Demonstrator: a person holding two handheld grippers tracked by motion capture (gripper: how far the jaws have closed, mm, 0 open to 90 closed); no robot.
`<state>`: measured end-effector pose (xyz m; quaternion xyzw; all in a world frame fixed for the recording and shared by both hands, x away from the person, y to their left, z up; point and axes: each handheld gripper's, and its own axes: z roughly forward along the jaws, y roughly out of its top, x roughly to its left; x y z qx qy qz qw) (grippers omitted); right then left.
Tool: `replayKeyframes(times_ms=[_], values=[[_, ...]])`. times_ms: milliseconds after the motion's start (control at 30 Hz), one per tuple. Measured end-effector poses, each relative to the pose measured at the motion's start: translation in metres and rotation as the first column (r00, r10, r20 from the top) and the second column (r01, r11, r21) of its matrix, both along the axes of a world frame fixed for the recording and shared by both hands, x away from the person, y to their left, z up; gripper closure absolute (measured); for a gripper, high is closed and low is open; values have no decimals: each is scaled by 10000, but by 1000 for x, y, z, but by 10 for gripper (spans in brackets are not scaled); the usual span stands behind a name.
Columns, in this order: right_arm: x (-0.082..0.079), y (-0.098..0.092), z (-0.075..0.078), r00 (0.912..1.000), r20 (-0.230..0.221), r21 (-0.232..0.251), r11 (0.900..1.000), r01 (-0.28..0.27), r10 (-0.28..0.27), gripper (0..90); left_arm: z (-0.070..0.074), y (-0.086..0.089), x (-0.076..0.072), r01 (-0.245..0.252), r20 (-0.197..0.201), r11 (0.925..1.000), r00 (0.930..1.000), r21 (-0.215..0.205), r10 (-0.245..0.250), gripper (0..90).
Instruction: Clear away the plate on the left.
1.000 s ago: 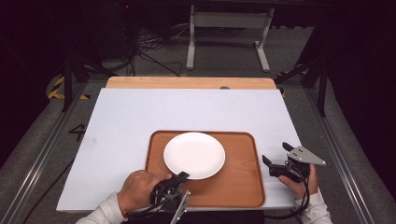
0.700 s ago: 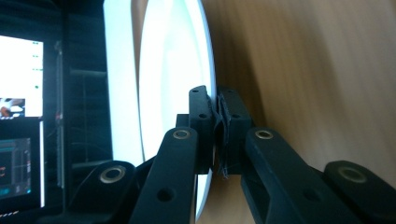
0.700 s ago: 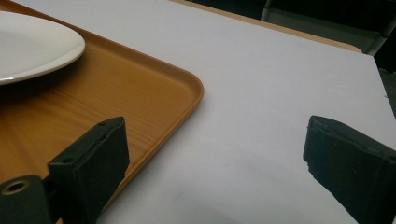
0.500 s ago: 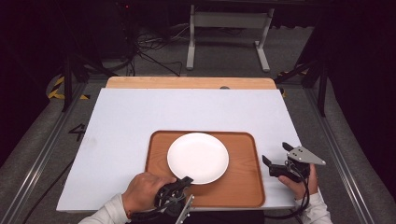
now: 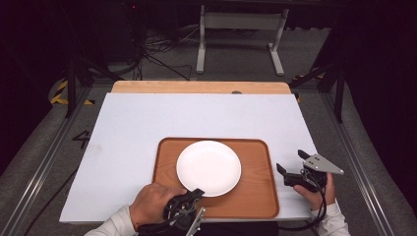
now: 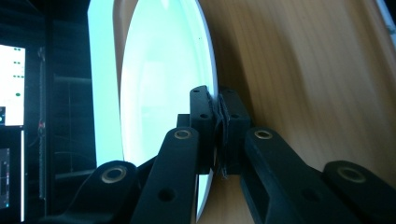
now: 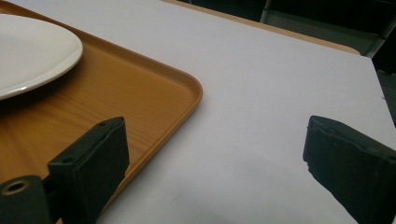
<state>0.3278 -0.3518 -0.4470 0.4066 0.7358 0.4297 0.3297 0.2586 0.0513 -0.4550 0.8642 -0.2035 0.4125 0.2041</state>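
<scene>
On the wooden tray [image 5: 255, 196] near the front of the desk [image 5: 147, 123] sits a white plate [image 5: 209, 167]. The left claw [image 5: 196, 192] is squeezed tight on the plate's near edge, one pad on top and one under the rim, as the left claw view shows. This looks like the grab step, with the plate caught but not yet lifted. Next, I think the hand needs to raise the plate slowly and keep it flat, so it does not slip. The right claw [image 5: 291, 168] waits wide open over the desk beside the tray's right edge, holding and touching nothing
</scene>
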Motion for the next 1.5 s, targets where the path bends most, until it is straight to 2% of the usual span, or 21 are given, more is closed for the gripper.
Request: replayKeyframes(times_ms=[33, 133, 200, 267, 400, 467, 600, 833, 867, 933, 1000, 1200, 1233, 1267, 1367, 1400, 1500], values=[[0, 0, 0, 10000, -1, -7, 10000, -6, 6, 75, 0, 0, 0, 32, -235, 10000, 9997, -89, -34, 862], [0, 0, 0, 10000, -15, -29, 10000, -21, 21, 76, -1, 0, -2, 87, -511, 10000, 9987, 30, -85, 850], [0, 0, 0, 10000, -20, -35, 10000, -52, 52, 76, -1, 0, -2, 134, -564, 9999, 9983, 63, -130, 841], [0, 0, 0, 10000, -33, -43, 10000, -71, 71, 76, -2, -1, -1, 205, -869, 9997, 9960, 112, -195, 831], [0, 1, -1, 10000, -54, -95, 9999, -76, 75, 76, -1, -1, 0, 279, -1209, 9996, 9923, 41, -272, 813], [0, 0, -1, 10000, -50, -87, 9999, -69, 68, 76, -1, -1, 0, 272, -1256, 9996, 9917, 92, -258, 801], [0, 0, 0, 10000, 0, -82, 10000, -31, 31, 76, 2, 0, 1, 282, -1631, 9993, 9861, -257, -320, 763], [0, 0, 0, 10000, 2, -80, 10000, -32, 32, 75, 7, 4, 3, 244, -1973, 9974, 9796, -683, -375, 692], [0, 0, 0, 10000, -6, -86, 10000, -35, 35, 75, 8, 5, 3, 212, -2180, 9961, 9752, -853, -394, 691], [0, 0, 0, 10000, -1, -86, 10000, -44, 44, 75, 10, 6, 4, 209, -2279, 9957, 9728, -898, -410, 679], [0, 0, 0, 10000, -13, -71, 10000, -43, 43, 75, 10, 6, 4, 135, -2510, 9935, 9671, -1130, -417, 673], [1, 0, 0, 10000, -23, -36, 10000, -43, 43, 75, 14, 10, 5, -41, -2700, 9865, 9620, -1636, -408, 642], [1, 0, -1, 10000, -31, -31, 10000, -43, 43, 75, 15, 11, 6, -127, -2578, 9855, 9657, -1690, -318, 628], [1, 0, -1, 10000, -54, -23, 10000, -44, 44, 75, 17, 11, 8, -160, -2553, 9840, 9664, -1774, -303, 611], [1, 1, -1, 10000, -55, -115, 9999, -19, 18, 76, 19, 14, 9, -234, -2645, 9805, 9639, -1949, -296, 591], [1, 1, -1, 10000, -35, -89, 10000, -8, 8, 76, 20, 16, 10, -403, -2635, 9781, 9645, -2040, -152, 585], [1, 0, -1, 10000, -41, -55, 10000, 3, -3, 76, 22, 17, 12, -456, -2540, 9751, 9671, -2169, -113, 551]])
